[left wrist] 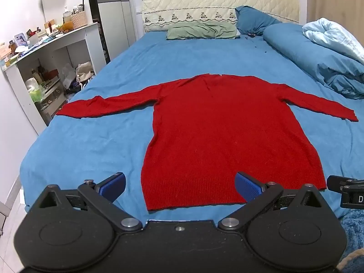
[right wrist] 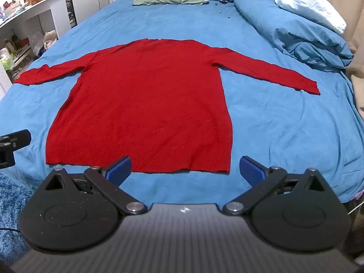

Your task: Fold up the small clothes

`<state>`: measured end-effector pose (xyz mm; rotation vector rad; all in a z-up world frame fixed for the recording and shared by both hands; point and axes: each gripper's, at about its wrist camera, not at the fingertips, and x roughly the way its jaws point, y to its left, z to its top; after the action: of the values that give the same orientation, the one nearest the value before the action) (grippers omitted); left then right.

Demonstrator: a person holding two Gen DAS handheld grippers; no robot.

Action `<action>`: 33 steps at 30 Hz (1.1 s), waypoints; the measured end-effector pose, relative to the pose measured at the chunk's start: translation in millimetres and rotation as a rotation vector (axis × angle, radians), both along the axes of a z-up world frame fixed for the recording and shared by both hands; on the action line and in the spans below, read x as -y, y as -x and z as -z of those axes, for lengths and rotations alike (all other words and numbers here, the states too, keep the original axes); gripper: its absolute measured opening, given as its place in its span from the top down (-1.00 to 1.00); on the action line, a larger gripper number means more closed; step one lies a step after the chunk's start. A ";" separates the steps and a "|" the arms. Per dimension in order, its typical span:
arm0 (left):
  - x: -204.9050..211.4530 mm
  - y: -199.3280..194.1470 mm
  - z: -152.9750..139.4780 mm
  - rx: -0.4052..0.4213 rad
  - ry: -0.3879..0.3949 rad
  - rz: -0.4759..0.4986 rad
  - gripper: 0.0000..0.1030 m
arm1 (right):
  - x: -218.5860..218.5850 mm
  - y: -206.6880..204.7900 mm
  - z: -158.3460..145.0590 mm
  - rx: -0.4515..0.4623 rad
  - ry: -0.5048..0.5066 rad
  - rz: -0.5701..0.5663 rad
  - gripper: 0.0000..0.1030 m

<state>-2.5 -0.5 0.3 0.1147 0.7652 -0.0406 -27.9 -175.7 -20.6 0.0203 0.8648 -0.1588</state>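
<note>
A red long-sleeved sweater (left wrist: 218,125) lies flat on the blue bed sheet (left wrist: 91,141), both sleeves spread out sideways, hem toward me. It also shows in the right wrist view (right wrist: 145,100). My left gripper (left wrist: 180,185) is open and empty, hovering just before the hem's left half. My right gripper (right wrist: 185,169) is open and empty, just before the hem's right corner. Part of the right gripper shows at the left wrist view's right edge (left wrist: 345,188). Part of the left gripper shows at the right wrist view's left edge (right wrist: 11,143).
A rolled blue duvet (left wrist: 318,54) lies along the bed's right side. Green (left wrist: 202,30) and blue pillows (left wrist: 252,19) lie by the headboard. A white cluttered shelf unit (left wrist: 45,63) stands left of the bed. A blue shaggy rug (right wrist: 11,200) lies below the bed's foot.
</note>
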 end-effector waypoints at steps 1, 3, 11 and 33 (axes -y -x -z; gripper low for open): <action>0.0 0.1 -0.5 0.000 0.001 0.000 -1.00 | 0.5 0.2 0.0 0.001 0.000 0.001 -1.00; 0.5 0.0 -0.9 0.001 0.003 -0.001 -1.00 | -4.4 -0.3 0.1 0.002 0.001 0.001 -1.00; 0.0 0.1 -3.0 0.003 0.005 -0.001 -1.00 | -6.6 0.4 1.7 0.001 0.001 0.001 -1.00; 2.2 3.6 -7.9 0.016 0.006 -0.003 -1.00 | -4.8 0.1 0.8 0.002 0.000 -0.003 -1.00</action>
<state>-6.0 -2.7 8.2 0.1080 0.7488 -0.0395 -28.0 -170.9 -21.4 0.0192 0.8629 -0.1565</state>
